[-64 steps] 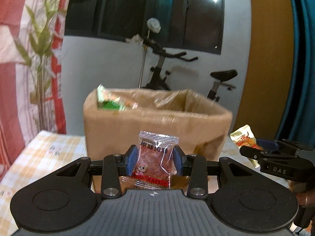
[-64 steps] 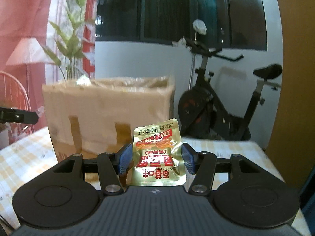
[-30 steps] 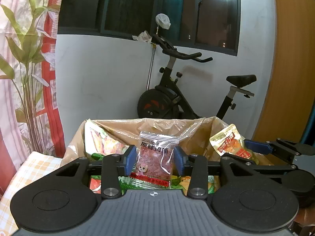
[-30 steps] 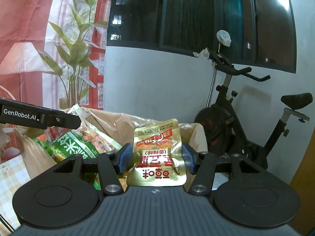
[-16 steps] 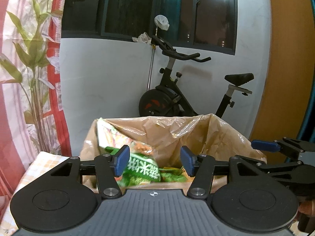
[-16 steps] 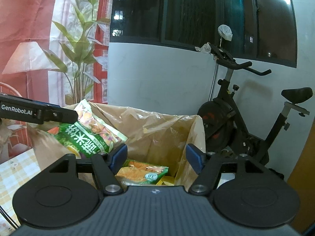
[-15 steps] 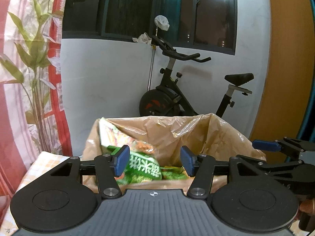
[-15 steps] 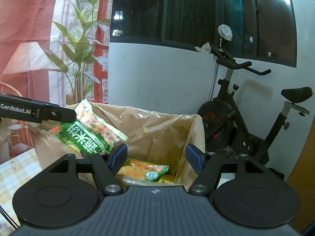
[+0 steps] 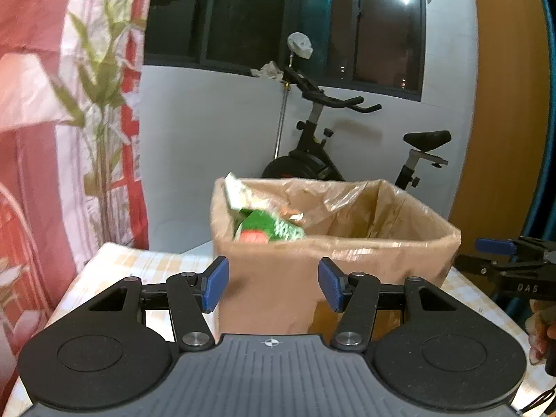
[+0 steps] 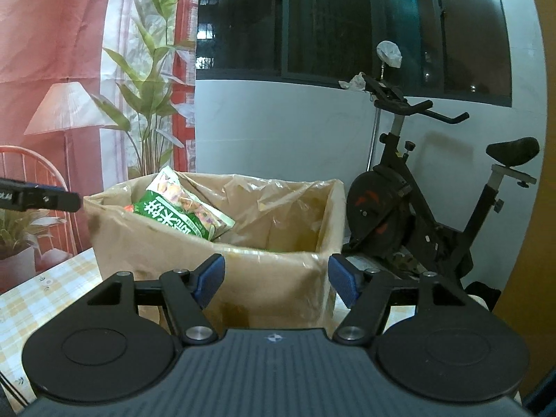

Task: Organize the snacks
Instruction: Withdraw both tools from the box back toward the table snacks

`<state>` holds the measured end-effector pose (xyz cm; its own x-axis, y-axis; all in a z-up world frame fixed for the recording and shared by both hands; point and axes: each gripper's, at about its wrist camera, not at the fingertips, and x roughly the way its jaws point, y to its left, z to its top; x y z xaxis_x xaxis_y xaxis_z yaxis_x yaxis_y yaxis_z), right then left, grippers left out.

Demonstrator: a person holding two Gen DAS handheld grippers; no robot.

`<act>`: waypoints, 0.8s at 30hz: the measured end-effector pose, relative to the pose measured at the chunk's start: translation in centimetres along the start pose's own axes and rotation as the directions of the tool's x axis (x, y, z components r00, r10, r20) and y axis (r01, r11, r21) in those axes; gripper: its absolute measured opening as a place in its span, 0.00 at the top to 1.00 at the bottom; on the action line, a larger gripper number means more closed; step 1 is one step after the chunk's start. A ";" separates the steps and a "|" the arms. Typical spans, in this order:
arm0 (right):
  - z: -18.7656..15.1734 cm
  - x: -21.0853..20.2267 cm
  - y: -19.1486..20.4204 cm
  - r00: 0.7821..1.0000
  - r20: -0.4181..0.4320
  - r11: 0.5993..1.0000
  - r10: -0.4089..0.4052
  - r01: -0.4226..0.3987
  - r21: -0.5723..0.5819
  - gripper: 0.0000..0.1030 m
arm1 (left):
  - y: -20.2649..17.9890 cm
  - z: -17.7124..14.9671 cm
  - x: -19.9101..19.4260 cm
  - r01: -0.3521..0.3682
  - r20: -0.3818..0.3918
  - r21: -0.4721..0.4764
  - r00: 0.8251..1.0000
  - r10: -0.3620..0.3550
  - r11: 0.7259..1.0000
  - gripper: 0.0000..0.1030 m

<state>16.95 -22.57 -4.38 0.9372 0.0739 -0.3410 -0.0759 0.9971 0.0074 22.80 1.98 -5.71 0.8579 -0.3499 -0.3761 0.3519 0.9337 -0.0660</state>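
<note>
1. My left gripper points slightly downward at the near wall of the cardboard box. Its jaws have just been opening; they stand apart with nothing between the blue pads.
2. My right gripper tilts the same way toward that box, near its right corner. Its jaws have also just been opening and hold nothing.
3. In the left wrist view my right gripper's black arm reaches in from the right edge, beside the box, with fingers of my hand below it.
4. The box stands upright on the checked tablecloth, its open top lined with crinkled clear plastic.
5. A green snack bag leans inside against the box's left wall, long axis slanting from upper left to lower right, its glossy printed face turned up. Its lower end is hidden behind the rim.
6. The box is plain brown card with darker tape patches on its front.
</note>
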 end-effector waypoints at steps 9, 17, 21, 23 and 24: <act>-3.4 -0.7 -0.2 0.998 -0.052 1.000 -0.021 0.023 0.022 0.33 | 1.6 -4.8 -0.4 -0.016 -0.042 -0.061 0.999 0.013 0.998 0.43; -7.5 0.2 -0.7 0.990 -0.137 0.999 -0.044 0.048 0.024 0.33 | 3.4 -7.8 0.7 -0.065 -0.114 -0.075 0.992 0.056 0.995 0.43; -9.7 0.5 -1.0 0.979 -0.193 0.997 -0.059 0.066 0.026 0.33 | 4.2 -9.2 1.1 -0.083 -0.140 -0.091 0.988 0.069 0.992 0.43; -10.9 0.8 -1.1 0.971 -0.230 0.997 -0.059 0.067 0.025 0.33 | 4.3 -9.8 1.4 -0.089 -0.157 -0.098 0.985 0.072 0.991 0.43; -11.4 0.9 -1.1 0.967 -0.249 0.997 -0.059 0.068 0.027 0.33 | 4.4 -10.1 1.6 -0.090 -0.165 -0.100 0.984 0.073 0.991 0.43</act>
<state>14.03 -23.82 -15.44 0.8257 0.0075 -0.5640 -0.0029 1.0000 0.0092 21.95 6.29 -15.94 0.8077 -0.2635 -0.5275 0.2340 0.9644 -0.1235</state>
